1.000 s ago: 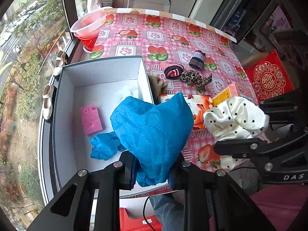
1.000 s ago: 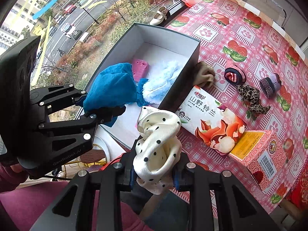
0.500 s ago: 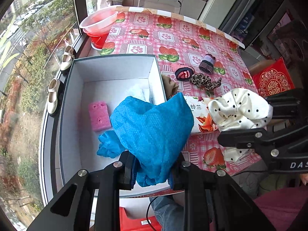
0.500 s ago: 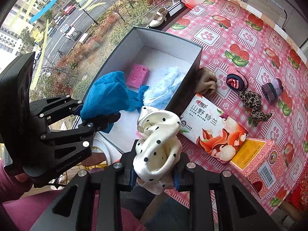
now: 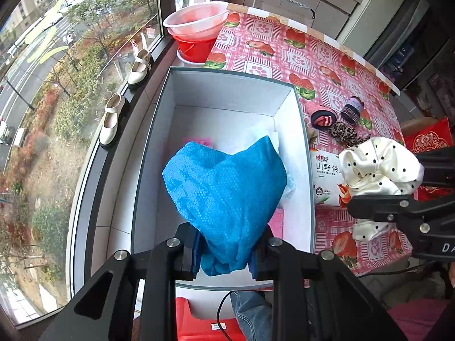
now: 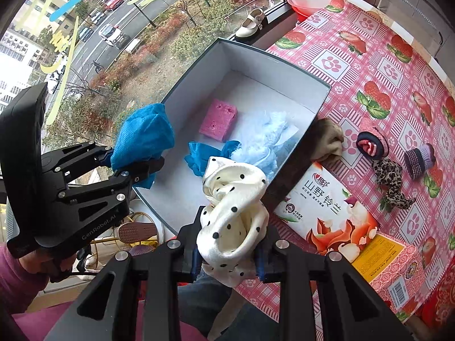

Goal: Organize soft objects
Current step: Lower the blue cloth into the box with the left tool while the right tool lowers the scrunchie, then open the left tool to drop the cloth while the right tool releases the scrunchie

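Note:
My left gripper [image 5: 224,251] is shut on a blue cloth [image 5: 224,187] and holds it above the near end of the open grey box [image 5: 150,153]. In the right wrist view the left gripper [image 6: 130,162] and its blue cloth [image 6: 142,136] sit at the box's left wall. My right gripper [image 6: 229,251] is shut on a white polka-dot cloth [image 6: 233,199], near the box's near right corner; it also shows in the left wrist view [image 5: 378,167]. In the box [image 6: 284,76] lie a pink sponge [image 6: 218,119], a blue cloth piece [image 6: 204,156] and a pale blue fluffy thing [image 6: 264,139].
On the strawberry tablecloth [image 6: 384,65] lie a beige cloth [image 6: 327,139], a snack bag [image 6: 327,213], a pink carton [image 6: 389,264], a leopard scrunchie [image 6: 389,176], a dark rolled sock [image 6: 369,145] and a purple knit roll [image 6: 418,159]. Bowls [image 5: 196,25] and shoes [image 5: 111,119] stand by the window.
My left gripper has moved forward and left over the box with the blue cloth. The right gripper with the polka-dot cloth has come a little closer to the box.

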